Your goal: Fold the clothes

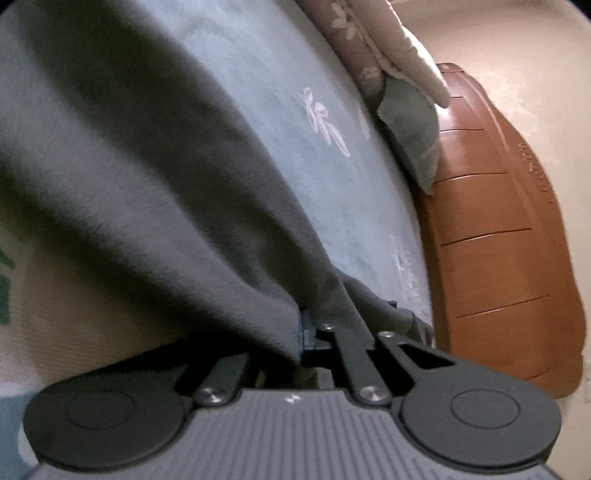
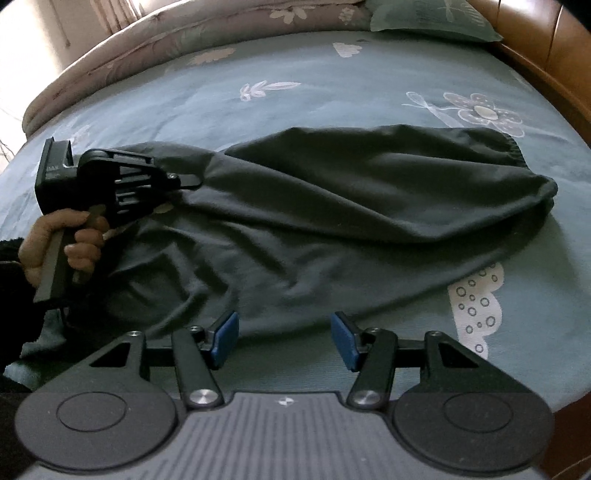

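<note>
Across the bed (image 2: 303, 110), on its grey-blue sheet printed with pale flowers and a bubbly white cloud, lies the dark grey garment (image 2: 332, 221), stretched left to right with a gathered, elastic-looking hem at its right end and soft creases through the middle. Writing first: some raised lettering runs along the wooden headboard (image 1: 498, 229), too blurred to read, and a pale label on the left tool's body can't be made out either.

Over on the left, the left tongs (image 2: 192, 181) are pinched tight on the garment's left end, a hand (image 2: 62, 243) wrapped round the grip below. From its own camera, grey cloth drapes straight out of the closed jaws and fills the near left of the view.

At the near edge, the right tongs (image 2: 282, 339) stand partly open, blue pads (image 2: 225, 338) apart, with nothing between them; the garment's near edge lies just beyond. A green pillow (image 2: 436, 18) and a brownish floral quilt (image 2: 184, 33) sit at the far side.
</note>
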`<state>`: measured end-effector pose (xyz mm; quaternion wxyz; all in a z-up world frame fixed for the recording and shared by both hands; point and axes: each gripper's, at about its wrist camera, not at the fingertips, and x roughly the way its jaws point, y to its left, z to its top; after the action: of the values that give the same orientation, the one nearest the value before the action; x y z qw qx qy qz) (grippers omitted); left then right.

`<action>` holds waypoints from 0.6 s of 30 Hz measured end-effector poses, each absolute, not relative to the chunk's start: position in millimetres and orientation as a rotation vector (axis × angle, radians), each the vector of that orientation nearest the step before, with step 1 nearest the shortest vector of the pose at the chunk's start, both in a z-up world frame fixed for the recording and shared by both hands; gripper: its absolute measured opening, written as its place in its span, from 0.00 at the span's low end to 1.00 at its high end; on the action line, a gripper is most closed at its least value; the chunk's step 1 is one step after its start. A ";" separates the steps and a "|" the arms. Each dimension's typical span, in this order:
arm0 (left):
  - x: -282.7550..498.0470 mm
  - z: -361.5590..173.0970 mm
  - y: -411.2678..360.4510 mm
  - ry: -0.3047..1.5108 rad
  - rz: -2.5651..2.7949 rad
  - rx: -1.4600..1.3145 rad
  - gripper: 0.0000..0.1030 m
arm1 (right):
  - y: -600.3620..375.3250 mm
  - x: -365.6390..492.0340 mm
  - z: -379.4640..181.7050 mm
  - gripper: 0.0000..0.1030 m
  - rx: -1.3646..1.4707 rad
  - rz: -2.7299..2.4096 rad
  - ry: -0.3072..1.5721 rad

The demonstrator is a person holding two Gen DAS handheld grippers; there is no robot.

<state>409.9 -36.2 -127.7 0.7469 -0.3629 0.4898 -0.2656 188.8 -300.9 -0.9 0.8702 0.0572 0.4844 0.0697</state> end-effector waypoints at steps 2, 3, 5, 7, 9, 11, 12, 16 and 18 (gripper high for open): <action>400.9 -111.9 -37.2 1.019 -0.591 -0.751 0.01 | -309.7 192.3 -1.4 0.59 0.127 0.154 0.995; 396.6 -103.1 -37.8 0.987 -0.600 -0.736 0.01 | -314.1 194.1 -1.7 0.59 0.131 0.158 0.986; 389.0 -86.8 -36.9 0.942 -0.604 -0.712 0.01 | -330.5 198.1 -4.0 0.59 0.168 0.164 0.968; 385.0 -74.4 -36.8 0.917 -0.586 -0.711 0.01 | -347.5 202.0 -6.3 0.59 0.208 0.169 0.951; 377.1 -62.9 -37.0 0.891 -0.556 -0.701 0.01 | -365.2 205.7 -9.1 0.59 0.243 0.184 0.932; 363.5 -55.8 -33.7 0.871 -0.530 -0.681 0.01 | -383.9 208.8 -12.2 0.59 0.273 0.213 0.911; 358.8 -50.9 -37.0 0.864 -0.510 -0.669 0.01 | -393.2 210.4 -13.8 0.59 0.287 0.227 0.900; 328.4 -37.7 -42.6 0.843 -0.423 -0.641 0.01 | -448.3 221.5 -31.1 0.60 0.487 0.264 0.887; 311.9 -32.4 -44.3 0.834 -0.379 -0.627 0.01 | -484.6 225.4 -43.6 0.60 0.654 0.275 0.864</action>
<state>311.9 -44.3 -32.4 0.8498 -0.2977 0.3961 -0.1799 225.4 -484.6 -43.6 0.8479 0.3100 0.4098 0.1303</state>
